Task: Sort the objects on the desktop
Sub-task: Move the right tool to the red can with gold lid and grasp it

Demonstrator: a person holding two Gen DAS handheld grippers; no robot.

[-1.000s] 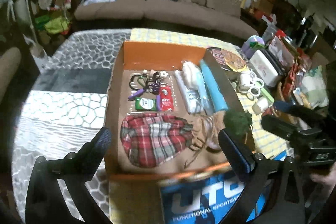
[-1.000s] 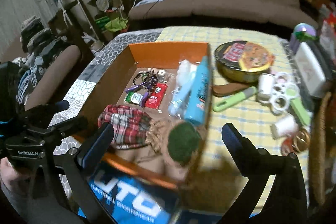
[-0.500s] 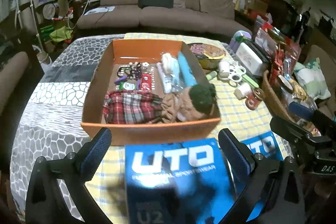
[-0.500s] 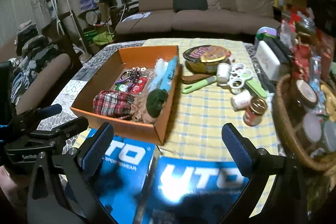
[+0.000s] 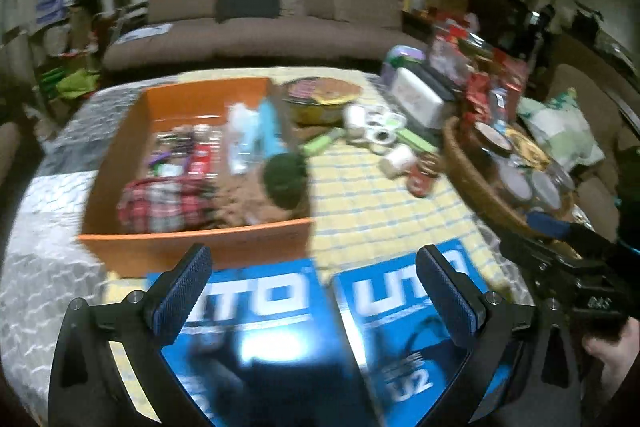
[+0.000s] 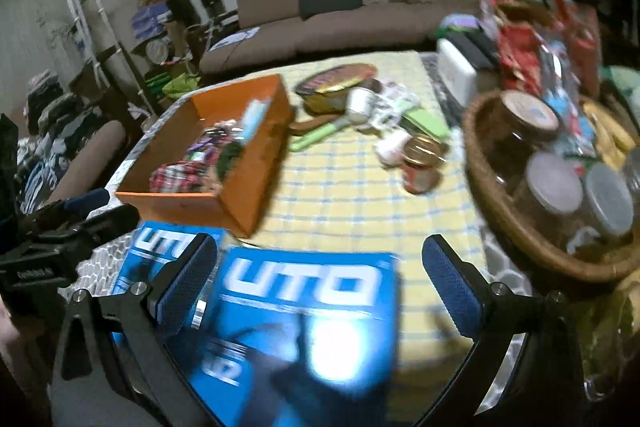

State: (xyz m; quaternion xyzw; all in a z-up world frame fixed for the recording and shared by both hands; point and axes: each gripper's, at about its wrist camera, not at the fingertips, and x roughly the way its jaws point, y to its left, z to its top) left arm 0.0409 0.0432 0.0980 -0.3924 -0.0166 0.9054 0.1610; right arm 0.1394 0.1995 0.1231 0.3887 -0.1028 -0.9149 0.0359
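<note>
Left wrist view: my left gripper (image 5: 314,291) and right gripper (image 6: 320,277) gape wide and empty before the orange cardboard box (image 5: 192,247) holding a red plaid pouch (image 5: 160,201).

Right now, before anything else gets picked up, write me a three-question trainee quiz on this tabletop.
1. True or false: the left tool is clamped on the green pompom.
2. Multiple choice: where does the plaid pouch lie? A) in the wicker basket B) in the orange box C) on a blue UTO package
3. Fill in: the light green handled item lies on the ____ checked cloth, outside the box.

Key
1. False: both tools, the right tool too, stand open and empty above the blue packages.
2. B
3. yellow
</note>
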